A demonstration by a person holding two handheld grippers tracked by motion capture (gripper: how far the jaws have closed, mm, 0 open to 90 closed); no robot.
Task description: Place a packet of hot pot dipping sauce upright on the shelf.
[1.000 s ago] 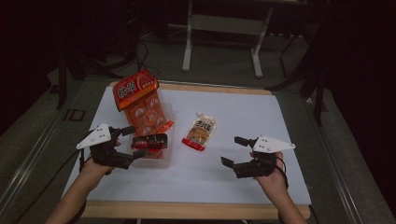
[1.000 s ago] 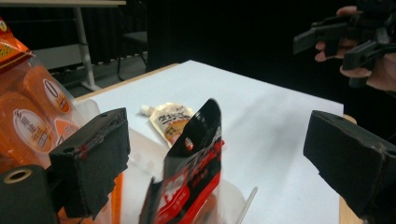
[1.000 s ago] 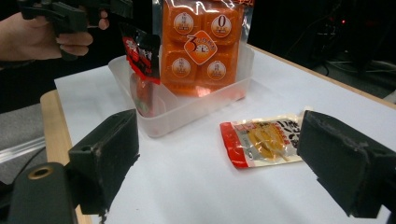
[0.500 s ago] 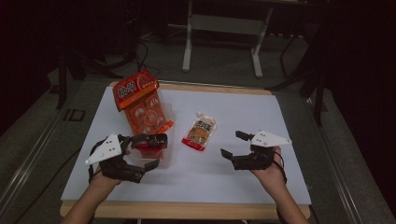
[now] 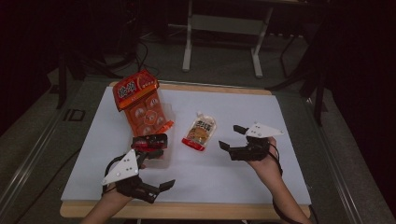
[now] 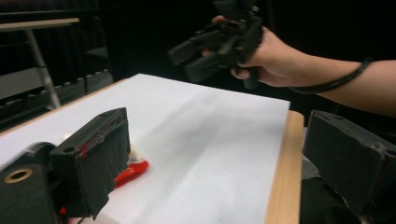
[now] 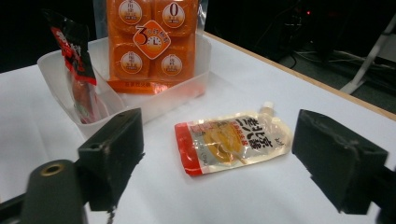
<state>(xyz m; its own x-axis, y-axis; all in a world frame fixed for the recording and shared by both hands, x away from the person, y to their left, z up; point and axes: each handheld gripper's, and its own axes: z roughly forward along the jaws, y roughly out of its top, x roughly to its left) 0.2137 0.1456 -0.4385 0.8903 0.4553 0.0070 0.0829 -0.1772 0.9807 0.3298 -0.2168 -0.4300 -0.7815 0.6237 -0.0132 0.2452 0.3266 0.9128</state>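
Observation:
A yellow spouted pouch (image 5: pixel 200 132) with a red bottom edge lies flat on the white table top (image 5: pixel 280 177), and it is large in the right gripper view (image 7: pixel 233 140). My right gripper (image 5: pixel 232 137) hovers just right of it, open, its jaws framing the pouch (image 7: pixel 219 135) without touching. An orange multi-pack (image 5: pixel 142 105) leans in a clear plastic bin (image 7: pixel 56 63), with a red and black snack packet (image 5: pixel 149 141) at the bin's near end. My left gripper (image 5: pixel 159 167) is near the front edge, open wide and holding nothing (image 6: pixel 219 140).
The table's wooden front edge (image 6: pixel 280 186) runs just under my left gripper. The other hand and its gripper (image 6: pixel 215 42) are seen across the white top. Beyond the table stand a metal frame (image 5: pixel 224 28) and cables on a dark floor.
My left gripper has pulled back from the bin toward the front edge and turned rightward, leaving the red and black packet in the bin. My right gripper has edged slightly toward the pouch.

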